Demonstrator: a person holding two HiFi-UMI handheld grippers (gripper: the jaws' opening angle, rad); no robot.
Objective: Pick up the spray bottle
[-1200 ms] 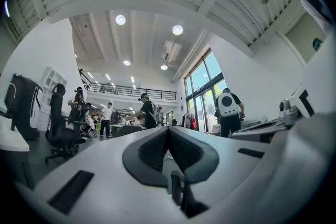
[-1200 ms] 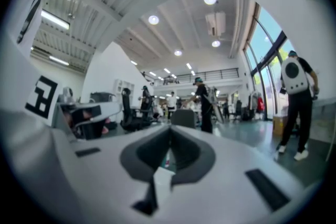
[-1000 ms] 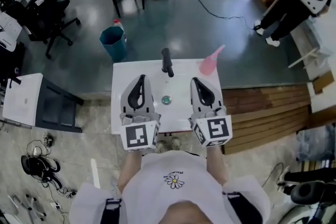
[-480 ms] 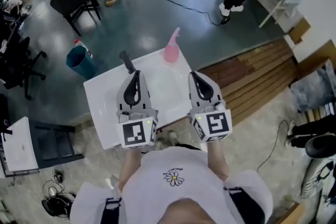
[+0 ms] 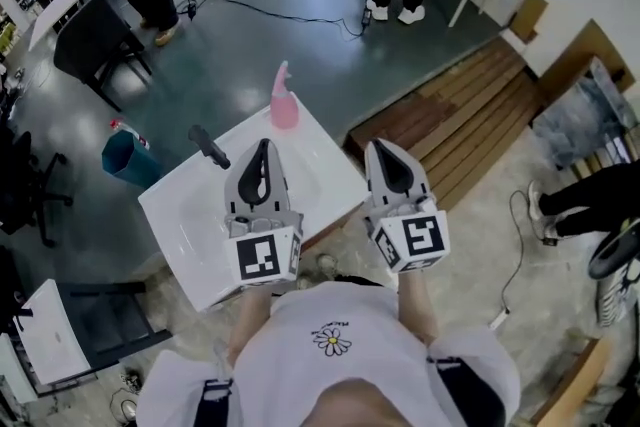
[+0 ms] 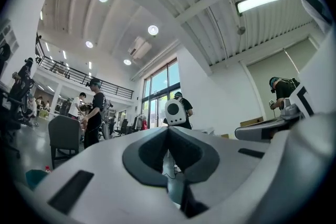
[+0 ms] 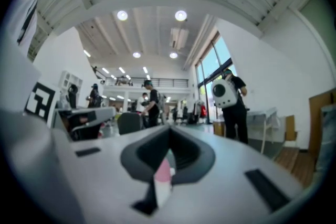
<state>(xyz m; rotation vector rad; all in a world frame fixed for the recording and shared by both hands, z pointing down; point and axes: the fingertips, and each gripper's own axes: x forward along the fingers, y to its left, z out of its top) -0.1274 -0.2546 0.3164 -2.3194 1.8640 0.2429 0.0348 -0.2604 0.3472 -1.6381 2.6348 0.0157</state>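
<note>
Tongs of left gripper (image 5: 264, 147) and right gripper (image 5: 376, 148) sit clenched, apart from pink spray bottle (image 5: 283, 103) on white table (image 5: 190, 235).

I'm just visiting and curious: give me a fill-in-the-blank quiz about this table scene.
1. The spray bottle is ____ in colour.
2. It stands upright on a ____ table.
3. The left tool and right tool, jaws shut, hold ____.
Missing words: pink; white; nothing.
</note>
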